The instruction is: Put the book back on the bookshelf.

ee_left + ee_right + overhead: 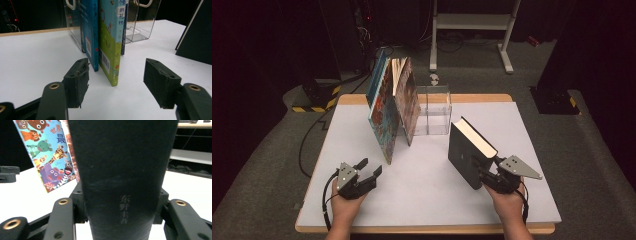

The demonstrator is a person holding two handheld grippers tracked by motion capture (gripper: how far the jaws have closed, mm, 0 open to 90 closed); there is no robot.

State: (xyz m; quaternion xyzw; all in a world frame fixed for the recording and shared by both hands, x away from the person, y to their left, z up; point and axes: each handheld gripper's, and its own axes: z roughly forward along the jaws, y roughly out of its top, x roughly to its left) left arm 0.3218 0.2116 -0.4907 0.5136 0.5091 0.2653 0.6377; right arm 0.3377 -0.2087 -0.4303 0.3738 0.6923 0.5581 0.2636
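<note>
Gripping the black book (466, 152) upright at lower right, right tool (490, 176) has yet to shelve it beside the leaning books (393, 107); left tool (366, 175) gapes empty.

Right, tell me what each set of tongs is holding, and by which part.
The right tongs sit around the spine of the upright black book, near its bottom; whether they grip cannot be told. The left tongs stand open, holding nothing.

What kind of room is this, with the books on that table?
Probably a lab or recording studio: a white table on grey carpet, dark surroundings, floor cables, and a metal stand behind.
</note>
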